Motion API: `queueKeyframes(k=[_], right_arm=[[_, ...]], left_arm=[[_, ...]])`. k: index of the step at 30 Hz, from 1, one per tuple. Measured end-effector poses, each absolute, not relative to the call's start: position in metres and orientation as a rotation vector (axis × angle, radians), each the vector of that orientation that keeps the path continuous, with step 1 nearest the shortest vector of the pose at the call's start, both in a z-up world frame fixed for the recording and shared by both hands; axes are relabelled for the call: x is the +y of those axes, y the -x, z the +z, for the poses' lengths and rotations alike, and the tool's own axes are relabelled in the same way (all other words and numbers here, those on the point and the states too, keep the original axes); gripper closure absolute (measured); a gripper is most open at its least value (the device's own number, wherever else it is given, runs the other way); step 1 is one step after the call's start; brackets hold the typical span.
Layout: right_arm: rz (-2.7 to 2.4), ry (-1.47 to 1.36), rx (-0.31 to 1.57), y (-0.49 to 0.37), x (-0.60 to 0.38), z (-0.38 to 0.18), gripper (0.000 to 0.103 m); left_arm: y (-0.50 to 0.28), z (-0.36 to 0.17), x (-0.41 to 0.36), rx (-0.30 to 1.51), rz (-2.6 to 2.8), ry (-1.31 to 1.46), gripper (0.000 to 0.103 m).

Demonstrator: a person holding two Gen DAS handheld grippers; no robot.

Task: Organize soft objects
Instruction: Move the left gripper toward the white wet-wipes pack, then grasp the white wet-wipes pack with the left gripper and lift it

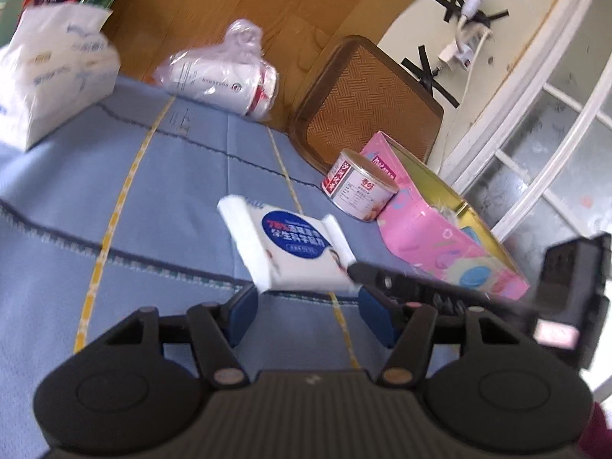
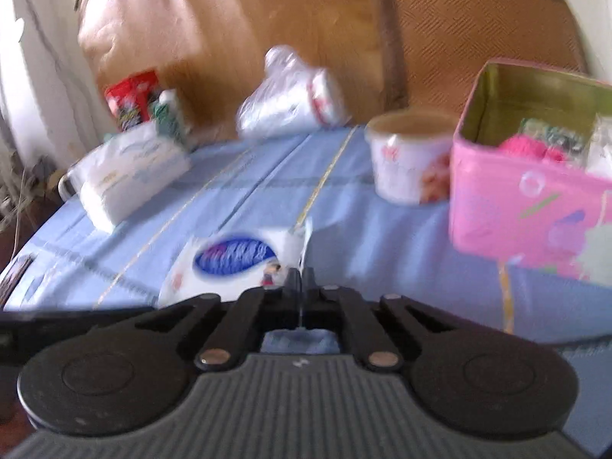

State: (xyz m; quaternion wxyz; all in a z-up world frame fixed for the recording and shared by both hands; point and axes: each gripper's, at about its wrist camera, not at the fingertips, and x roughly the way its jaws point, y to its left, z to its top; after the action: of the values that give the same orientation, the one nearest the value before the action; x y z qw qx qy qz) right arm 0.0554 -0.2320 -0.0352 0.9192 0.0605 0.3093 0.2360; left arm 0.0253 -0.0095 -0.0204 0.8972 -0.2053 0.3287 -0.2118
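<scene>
A white wet-wipe pack (image 1: 287, 245) with a blue oval label hangs tilted above the blue cloth (image 1: 114, 199). My right gripper (image 2: 301, 287) is shut on the pack's sealed edge (image 2: 305, 244); it also shows in the left wrist view (image 1: 357, 269), reaching in from the right. My left gripper (image 1: 308, 315) is open, with blue pads (image 1: 244, 315) just below and in front of the pack, not touching it. A pink open box (image 2: 528, 210) with soft items inside stands at the right. The right wrist view is blurred.
A round tin (image 1: 359, 185) stands beside the pink box (image 1: 440, 229). A white tissue pack (image 1: 53, 72) lies at the far left, a clear bag of white goods (image 1: 225, 72) at the cloth's far edge. A woven chair (image 1: 363, 99) stands behind. Red packaging (image 2: 132, 99) sits at the left.
</scene>
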Motion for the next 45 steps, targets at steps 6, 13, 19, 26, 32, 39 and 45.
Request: queueKeyframes(k=[6,13,19,26,32,39,45], right_arm=[[0.594,-0.104,0.635,-0.013,-0.224,-0.038,0.092],[0.716,-0.056,0.566,0.005,-0.225,-0.024,0.068],[0.698,0.041,0.467,0.006,-0.224,-0.014,0.019],[0.775,0.228,0.488,-0.014,-0.192,-0.03,0.01],[0.789,0.297,0.539,-0.034,-0.176,-0.046,0.007],[0.786,0.28,0.542,-0.026,-0.182,-0.046,0.018],[0.778,0.247,0.552,-0.031,-0.185,-0.048,0.018]], left_arm=[[-0.051,-0.018,0.012,0.679,-0.344,0.498,0.044],[-0.051,-0.008,0.05,0.63,-0.288,0.6,0.042],[-0.041,-0.015,0.06,0.7,-0.339,0.651,0.042],[-0.037,-0.016,0.04,0.778,-0.409,0.631,0.038],[-0.038,-0.022,0.029,0.787,-0.395,0.616,0.034],[-0.043,-0.022,0.003,0.811,-0.463,0.563,0.047],[-0.045,-0.022,-0.025,0.805,-0.494,0.473,0.059]])
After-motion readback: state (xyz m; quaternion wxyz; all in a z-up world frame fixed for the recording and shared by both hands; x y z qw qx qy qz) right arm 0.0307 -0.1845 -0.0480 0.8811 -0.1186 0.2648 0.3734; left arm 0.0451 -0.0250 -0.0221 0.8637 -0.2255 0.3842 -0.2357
